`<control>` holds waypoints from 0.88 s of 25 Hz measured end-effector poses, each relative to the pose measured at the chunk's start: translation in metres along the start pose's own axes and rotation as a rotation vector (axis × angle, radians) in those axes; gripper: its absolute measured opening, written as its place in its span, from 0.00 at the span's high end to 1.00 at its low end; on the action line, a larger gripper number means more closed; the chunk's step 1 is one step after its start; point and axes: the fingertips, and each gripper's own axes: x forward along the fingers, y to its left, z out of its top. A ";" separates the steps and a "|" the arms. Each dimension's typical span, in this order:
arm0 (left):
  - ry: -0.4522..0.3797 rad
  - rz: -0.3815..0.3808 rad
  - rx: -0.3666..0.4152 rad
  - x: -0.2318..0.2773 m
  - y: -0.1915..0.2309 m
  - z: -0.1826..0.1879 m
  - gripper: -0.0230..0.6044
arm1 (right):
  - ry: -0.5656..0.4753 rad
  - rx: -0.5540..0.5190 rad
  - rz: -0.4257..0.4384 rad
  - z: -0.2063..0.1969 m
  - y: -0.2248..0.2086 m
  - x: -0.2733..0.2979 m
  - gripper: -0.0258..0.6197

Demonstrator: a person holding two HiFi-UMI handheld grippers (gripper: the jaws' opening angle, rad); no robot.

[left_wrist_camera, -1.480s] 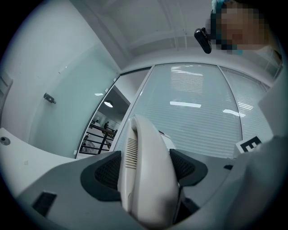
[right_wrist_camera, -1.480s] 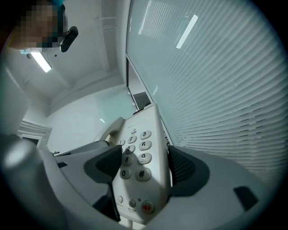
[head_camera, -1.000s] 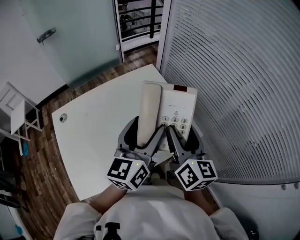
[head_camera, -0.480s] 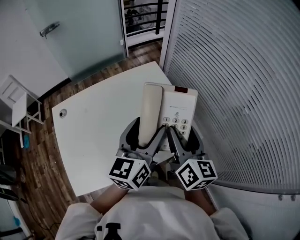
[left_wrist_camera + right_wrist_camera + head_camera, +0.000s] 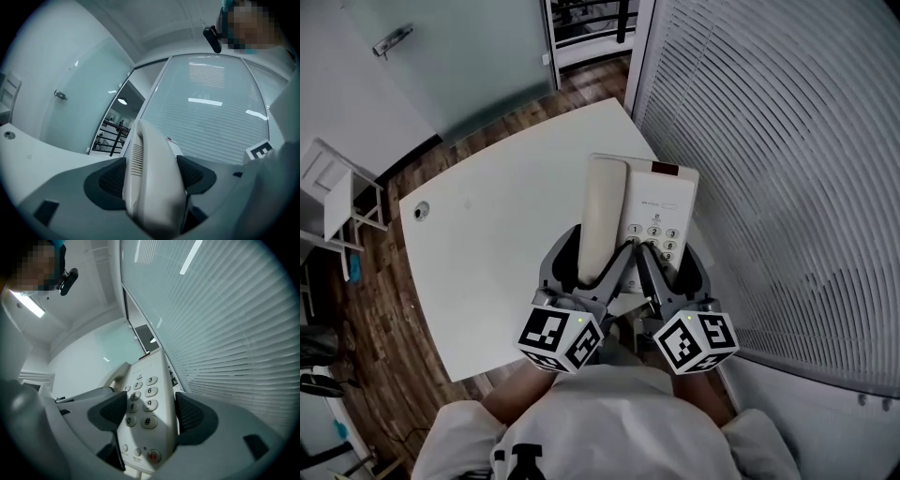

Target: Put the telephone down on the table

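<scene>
A cream desk telephone (image 5: 642,220) with its handset (image 5: 602,216) on the cradle is held up above the white table (image 5: 487,253), near the table's right edge. My left gripper (image 5: 592,272) is shut on the handset side (image 5: 152,183), with a dark pad on each flank. The right gripper (image 5: 661,272) is shut on the keypad side of the phone (image 5: 145,413); its pads press the two edges of the body. Number keys and a red button show in the right gripper view.
A window wall with white blinds (image 5: 787,169) runs along the table's right side. A frosted glass door (image 5: 441,66) stands at the far side, wooden floor (image 5: 375,328) lies to the left with a white chair (image 5: 328,216). The table has a cable hole (image 5: 419,212).
The view has shifted slightly: the table and phone sit a little further into the frame, and both grippers still hold the phone the same way.
</scene>
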 end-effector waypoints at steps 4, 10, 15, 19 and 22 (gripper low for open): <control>0.020 0.008 -0.010 0.001 0.004 -0.008 0.44 | 0.020 0.008 -0.010 -0.008 -0.004 0.002 0.46; 0.058 0.026 -0.026 0.013 0.014 -0.031 0.44 | 0.057 0.032 -0.028 -0.026 -0.022 0.010 0.46; 0.081 0.033 -0.036 0.013 0.021 -0.045 0.44 | 0.078 0.044 -0.038 -0.041 -0.028 0.013 0.46; 0.099 0.045 -0.047 0.020 0.026 -0.045 0.44 | 0.101 0.055 -0.040 -0.041 -0.031 0.021 0.46; 0.114 0.049 -0.047 0.020 0.029 -0.052 0.44 | 0.109 0.062 -0.045 -0.049 -0.034 0.021 0.46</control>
